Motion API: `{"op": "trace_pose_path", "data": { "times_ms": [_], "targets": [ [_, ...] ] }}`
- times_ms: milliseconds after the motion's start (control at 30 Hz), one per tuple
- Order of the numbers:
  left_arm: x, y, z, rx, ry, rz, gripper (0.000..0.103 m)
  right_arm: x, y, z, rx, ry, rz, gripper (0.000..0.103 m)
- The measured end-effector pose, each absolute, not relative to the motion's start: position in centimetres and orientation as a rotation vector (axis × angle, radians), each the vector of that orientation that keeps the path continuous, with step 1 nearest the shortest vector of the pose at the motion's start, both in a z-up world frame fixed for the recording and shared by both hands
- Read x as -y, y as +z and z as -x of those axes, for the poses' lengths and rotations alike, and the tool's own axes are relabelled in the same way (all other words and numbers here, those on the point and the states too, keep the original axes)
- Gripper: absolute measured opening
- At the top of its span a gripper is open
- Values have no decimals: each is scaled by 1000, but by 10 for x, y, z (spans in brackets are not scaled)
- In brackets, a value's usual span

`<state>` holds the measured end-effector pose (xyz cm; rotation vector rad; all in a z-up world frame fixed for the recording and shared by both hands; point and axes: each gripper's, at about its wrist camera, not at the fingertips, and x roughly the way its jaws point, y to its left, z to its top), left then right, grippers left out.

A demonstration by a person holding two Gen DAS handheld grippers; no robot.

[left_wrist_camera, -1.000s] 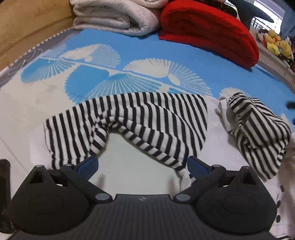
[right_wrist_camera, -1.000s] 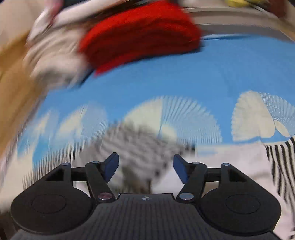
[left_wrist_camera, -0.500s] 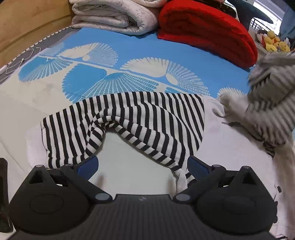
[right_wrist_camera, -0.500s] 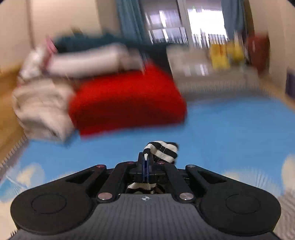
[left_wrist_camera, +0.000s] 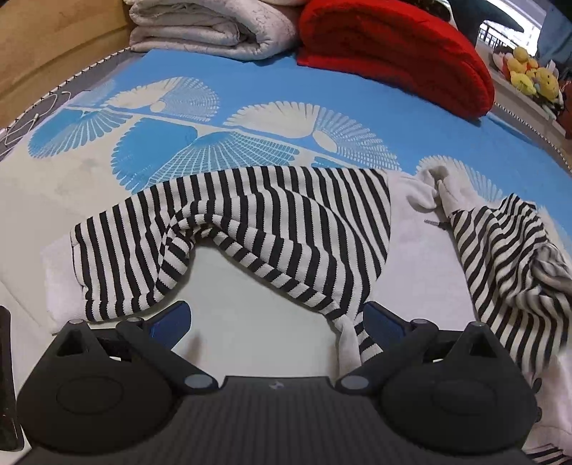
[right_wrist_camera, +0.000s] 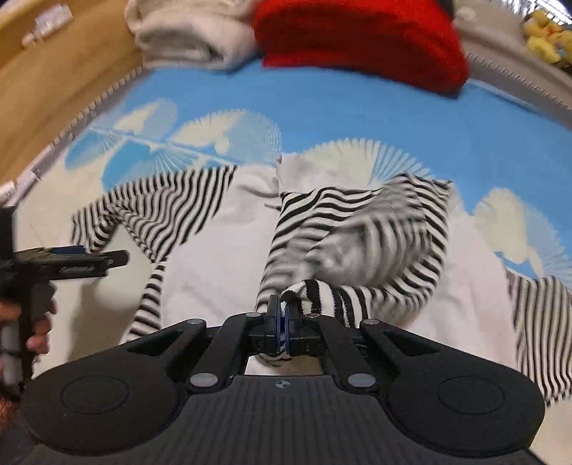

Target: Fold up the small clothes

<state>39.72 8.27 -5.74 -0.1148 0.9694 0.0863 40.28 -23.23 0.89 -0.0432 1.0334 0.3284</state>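
A small black-and-white striped garment with white panels lies crumpled on the bed. Its left striped part (left_wrist_camera: 250,229) is spread in front of my left gripper (left_wrist_camera: 277,323), which is open and empty, low over the sheet just before the garment's hem. The right striped sleeve (left_wrist_camera: 507,257) is bunched at the right. In the right wrist view my right gripper (right_wrist_camera: 282,322) is shut on the striped sleeve end (right_wrist_camera: 314,289), held just above the white body (right_wrist_camera: 214,257). The left gripper also shows in the right wrist view (right_wrist_camera: 71,264) at the left, held by a hand.
The bed has a blue sheet with white fan patterns (left_wrist_camera: 250,89). A folded red blanket (left_wrist_camera: 393,53) and a folded grey-white quilt (left_wrist_camera: 214,28) lie at the far edge. Yellow plush toys (left_wrist_camera: 532,75) sit at the far right. A wooden board (left_wrist_camera: 53,46) bounds the left.
My right gripper closed on the striped sleeve, lifted it up, and has now brought it back down over the garment. My left gripper has barely moved.
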Motion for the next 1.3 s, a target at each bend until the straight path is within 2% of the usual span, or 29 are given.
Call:
{"op": "trace_pose_path", "data": {
  "times_ms": [100,167,233,267,300,367,533,700,800,900,1033,1133,1300],
  "targets": [
    [-82,-60,-403,-978,93,125,103,225,36,-495,-963,223,76,1],
    [-78,-63,-406,-985,104,124,103,227,80,-566,-748,41,14,2],
    [-71,-66,-409,-1000,90,115,103,244,127,-602,-510,-84,-171,33],
    [-67,-67,-409,-1005,78,109,103,251,139,-602,-448,-116,-250,79],
    [-63,-67,-409,-1005,65,102,103,258,144,-596,-434,-123,-308,102],
    [-56,-67,-408,-1002,38,94,103,265,136,-576,-450,-28,-298,98],
    [-44,-68,-404,-993,19,76,103,297,57,-495,-667,18,-143,97],
    [-42,-67,-400,-980,-6,99,103,344,-14,-373,-856,-8,-306,96],
    [-33,-65,-395,-972,-34,84,103,351,-39,-301,-876,-35,-369,96],
    [-18,-64,-386,-957,-59,31,103,351,-47,-243,-793,-74,-308,96],
    [-2,-65,-374,-943,-97,-5,103,391,-37,-235,-714,-195,-295,96],
    [5,-69,-370,-946,-98,-26,103,452,-43,-234,-671,-346,-408,96],
    [11,-78,-377,-971,-73,-51,103,559,-77,-266,-734,-470,-682,96]
  ]
}}
